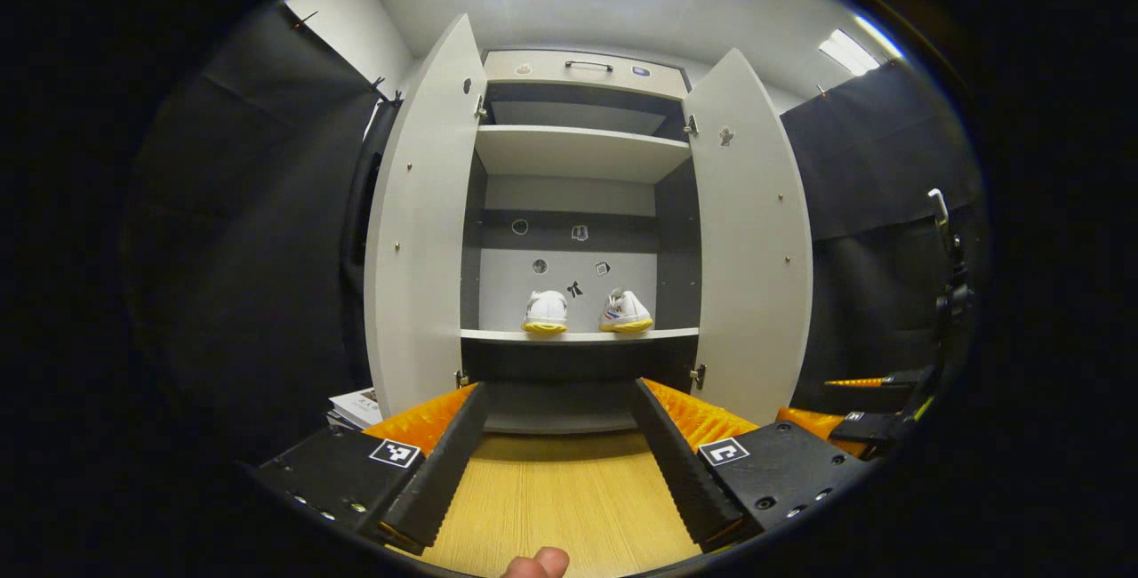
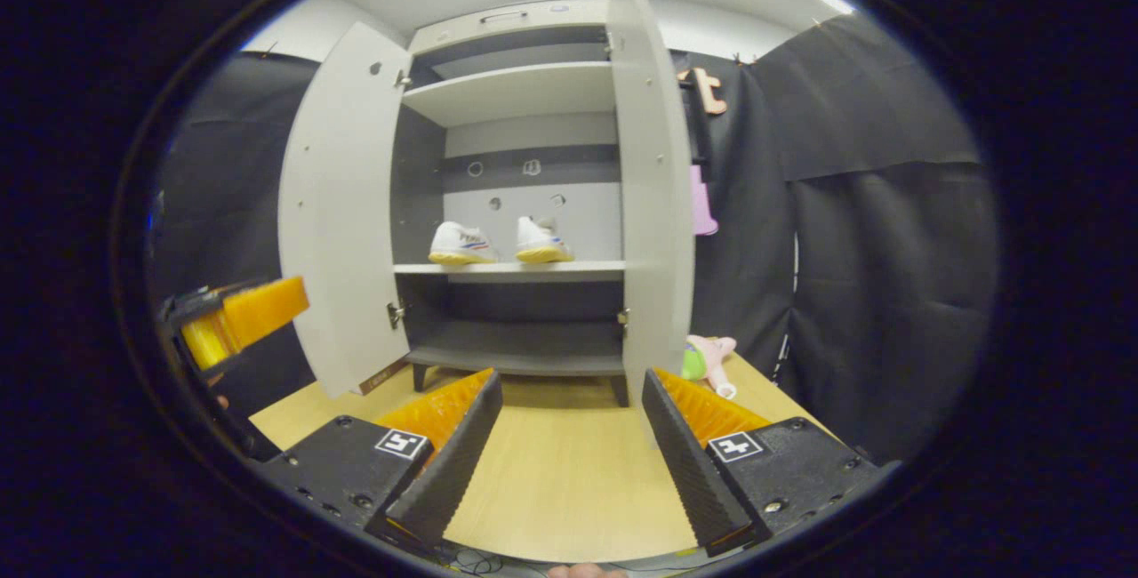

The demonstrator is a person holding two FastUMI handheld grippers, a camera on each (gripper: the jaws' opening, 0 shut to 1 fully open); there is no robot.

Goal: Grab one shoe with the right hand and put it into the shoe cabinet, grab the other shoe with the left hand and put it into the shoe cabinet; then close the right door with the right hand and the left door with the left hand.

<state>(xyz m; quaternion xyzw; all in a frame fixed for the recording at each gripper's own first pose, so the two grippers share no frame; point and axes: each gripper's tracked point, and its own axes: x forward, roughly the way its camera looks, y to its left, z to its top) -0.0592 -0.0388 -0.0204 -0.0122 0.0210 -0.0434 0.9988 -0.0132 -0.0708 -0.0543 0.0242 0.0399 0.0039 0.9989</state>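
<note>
Nearest in the left gripper view, the left gripper (image 1: 562, 453) has its fingers spread wide with nothing between them, over the wooden floor (image 1: 560, 507). In the right gripper view, the right gripper (image 2: 569, 445) is likewise parted and empty, pointed at the foot of the right door (image 2: 653, 204); the left gripper shows off to one side there. Beyond both stands the shoe cabinet (image 1: 578, 151), both doors swung open. Both shoes already sit side by side on the middle shelf (image 1: 578, 336): one shoe (image 1: 545, 311) and the other shoe (image 1: 625, 311), near each other, not touching. Judgement: placing is done, door closing remains, right door first, then the left door (image 1: 418, 222). The panels look like light, stiff board on hinges, with smooth faces likely to slip under a pad; push flat near the free edge, away from the hinges, rather than pinching. A pink toy (image 2: 707, 360) lies beside the cabinet's base.
</note>
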